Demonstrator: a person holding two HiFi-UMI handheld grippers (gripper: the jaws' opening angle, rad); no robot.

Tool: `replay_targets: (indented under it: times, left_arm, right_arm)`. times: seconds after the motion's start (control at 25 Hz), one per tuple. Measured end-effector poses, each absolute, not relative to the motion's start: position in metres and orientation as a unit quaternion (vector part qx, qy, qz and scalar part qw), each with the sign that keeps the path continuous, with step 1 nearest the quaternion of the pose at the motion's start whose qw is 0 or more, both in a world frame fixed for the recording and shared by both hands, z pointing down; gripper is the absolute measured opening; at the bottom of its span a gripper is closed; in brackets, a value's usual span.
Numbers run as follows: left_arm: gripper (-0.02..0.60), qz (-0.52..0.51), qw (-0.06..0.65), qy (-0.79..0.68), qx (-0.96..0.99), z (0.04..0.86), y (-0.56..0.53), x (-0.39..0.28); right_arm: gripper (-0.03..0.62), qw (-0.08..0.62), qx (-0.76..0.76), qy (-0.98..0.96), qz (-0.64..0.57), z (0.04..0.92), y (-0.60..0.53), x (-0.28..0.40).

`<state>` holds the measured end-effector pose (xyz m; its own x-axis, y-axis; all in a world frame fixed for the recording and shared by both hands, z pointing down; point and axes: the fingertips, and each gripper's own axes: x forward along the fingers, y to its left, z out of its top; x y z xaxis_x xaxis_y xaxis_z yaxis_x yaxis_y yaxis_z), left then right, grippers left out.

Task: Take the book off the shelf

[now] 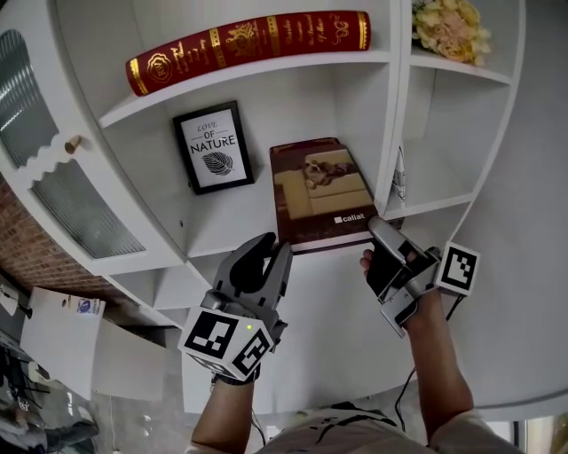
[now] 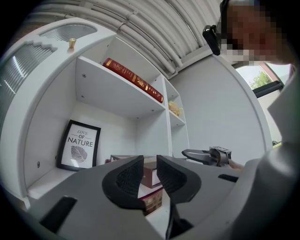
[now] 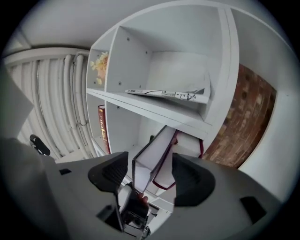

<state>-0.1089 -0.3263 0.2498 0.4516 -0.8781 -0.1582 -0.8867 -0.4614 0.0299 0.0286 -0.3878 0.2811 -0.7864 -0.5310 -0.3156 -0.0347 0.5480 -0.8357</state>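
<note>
A brown book [image 1: 319, 191] with a dog picture on its cover lies flat on the middle shelf [image 1: 240, 235], its near end past the front edge. My right gripper [image 1: 374, 248] is at the book's near right corner. In the right gripper view the jaws [image 3: 149, 171] stand wide, with the book's white page edge [image 3: 152, 161] in the gap and neither pad touching it. My left gripper [image 1: 273, 246] hovers at the book's near left corner. Its fingers [image 2: 129, 178] keep a narrow gap with nothing gripped; the book [image 2: 151, 176] shows beyond them.
A red book [image 1: 248, 49] lies on the upper shelf, and a framed "Love of Nature" print [image 1: 213, 146] leans at the back left. A thin magazine [image 1: 399, 177] sits in the right compartment, flowers [image 1: 448, 27] above it. A glazed cabinet door with a knob [image 1: 73, 142] is at the left.
</note>
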Motion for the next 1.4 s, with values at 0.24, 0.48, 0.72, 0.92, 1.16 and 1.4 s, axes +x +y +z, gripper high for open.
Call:
replay_targets:
  times: [0.24,0.48,0.72,0.92,1.16,1.4]
  left_arm:
    - [0.087,0.083,0.013,0.51,-0.856,0.251,-0.327,-0.109]
    - [0.087,0.124,-0.06,0.486,-0.863,0.26,-0.32,-0.122]
    - [0.129,0.17,-0.164,0.433,-0.87,0.279,-0.317,-0.129]
    - [0.178,0.185,-0.219,0.396,-0.873,0.294,-0.314,-0.124]
    - [0.179,0.181,-0.245,0.354,-0.884,0.308,-0.304,-0.114]
    - [0.179,0.16,-0.227,0.345,-0.897,0.323,-0.281,-0.107]
  right_arm:
    - [0.219,0.268,-0.125,0.822,-0.486,0.282,-0.386,0.014]
    - [0.202,0.272,-0.102,0.838,-0.462,0.284,-0.374,0.016]
    - [0.198,0.287,-0.068,0.858,-0.421,0.291,-0.352,0.019]
    - [0.195,0.299,-0.048,0.866,-0.398,0.299,-0.337,0.02]
    - [0.195,0.309,-0.047,0.878,-0.362,0.311,-0.319,0.027]
    - [0.195,0.3,-0.062,0.899,-0.313,0.319,-0.292,0.029]
